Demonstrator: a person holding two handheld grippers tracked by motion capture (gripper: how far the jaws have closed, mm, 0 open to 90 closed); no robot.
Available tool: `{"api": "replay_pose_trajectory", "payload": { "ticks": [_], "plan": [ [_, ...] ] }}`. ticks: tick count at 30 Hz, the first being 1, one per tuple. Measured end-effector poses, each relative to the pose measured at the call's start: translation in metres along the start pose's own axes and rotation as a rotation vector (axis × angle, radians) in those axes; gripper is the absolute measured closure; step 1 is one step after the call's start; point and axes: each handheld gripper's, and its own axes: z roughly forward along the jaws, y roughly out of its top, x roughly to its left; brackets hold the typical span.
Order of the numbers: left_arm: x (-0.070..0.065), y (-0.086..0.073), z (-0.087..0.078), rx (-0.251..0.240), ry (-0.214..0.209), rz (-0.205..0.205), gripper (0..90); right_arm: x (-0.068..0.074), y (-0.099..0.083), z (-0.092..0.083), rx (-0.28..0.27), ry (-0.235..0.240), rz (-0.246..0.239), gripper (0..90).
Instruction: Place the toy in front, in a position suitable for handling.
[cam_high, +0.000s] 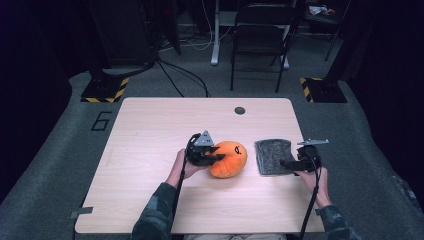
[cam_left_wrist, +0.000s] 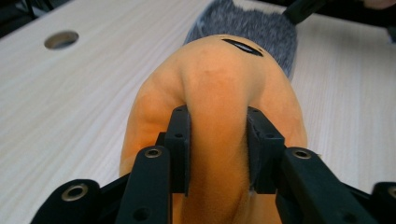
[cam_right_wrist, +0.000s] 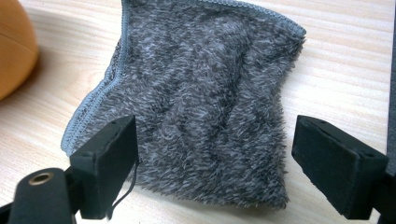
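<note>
I'm pinching a fold of the plush (cam_left_wrist: 215, 121) with my left gripper (cam_left_wrist: 218, 140); right gripper (cam_right_wrist: 215, 163) is gaping over the cloth (cam_right_wrist: 196, 93). Thin pinch risks slipping.

Your left gripper (cam_high: 212, 155) has its jaws pinched in; your right gripper (cam_high: 287, 163) holds its jaws wide apart, forearms low.

Your left tongs (cam_left_wrist: 218, 140) are black and pinch a plush (cam_high: 229, 158) that is bright orange with a small black curved mark. Your right tongs (cam_right_wrist: 212, 163) are black too, and the cloth (cam_right_wrist: 196, 107) between them is mottled grey fleece with a lighter grey stitched hem. Your desk (cam_high: 150, 130) is pale wood grain with a dark round hole near its far edge. Your sleeves (cam_high: 155, 217) are camouflage green.
</note>
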Motion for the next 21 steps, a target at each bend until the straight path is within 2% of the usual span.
{"api": "replay_pose_trajectory", "payload": {
  "ticks": [3,6,7,8,9,11,12,13,14,15,16,20,21],
  "plan": [
    [0.003,-0.002,-0.001,-0.012,0.0,-0.023,62.4,0.001,0.0,0.0,0.004,-0.002,0.007,13.8],
    [0.004,-0.002,-0.003,-0.019,0.016,-0.043,50.6,0.001,0.0,0.0,0.008,-0.004,0.007,13.7],
    [0.004,-0.001,-0.004,-0.014,0.011,-0.042,46.1,0.0,0.0,0.0,0.004,-0.006,-0.009,13.7],
    [0.003,0.0,-0.005,-0.026,0.023,-0.049,42.6,0.0,0.0,0.0,0.003,-0.004,-0.022,13.7],
    [0.002,0.001,-0.007,-0.03,0.035,-0.052,38.0,0.001,0.001,0.0,0.004,-0.003,-0.007,13.7],
    [0.0,0.005,-0.012,-0.06,0.038,-0.063,31.1,0.001,0.001,0.0,0.006,-0.002,-0.006,13.7],
    [-0.002,0.006,-0.014,-0.067,0.053,-0.065,28.0,0.001,0.002,0.0,0.002,-0.002,-0.016,13.7],
    [-0.003,0.007,-0.017,-0.067,0.06,-0.064,26.4,0.001,0.002,-0.001,0.008,-0.003,-0.006,13.7],
    [-0.004,0.007,-0.02,-0.08,0.077,-0.078,23.8,0.0,0.002,-0.001,0.005,-0.002,-0.014,13.7],
    [-0.004,0.007,-0.022,-0.083,0.076,-0.084,21.7,0.0,0.003,-0.001,0.001,-0.004,-0.021,13.7],
    [-0.005,0.006,-0.024,-0.084,0.098,-0.088,21.4,0.0,0.003,0.0,0.0,-0.003,-0.022,13.7],
    [-0.01,-0.003,-0.034,-0.113,0.17,-0.181,16.3,0.004,0.007,0.0,0.001,-0.002,-0.015,13.7],
    [-0.011,-0.005,-0.036,-0.119,0.191,-0.189,15.4,0.004,0.008,0.001,-0.003,-0.002,-0.02,13.7]
  ]
}}
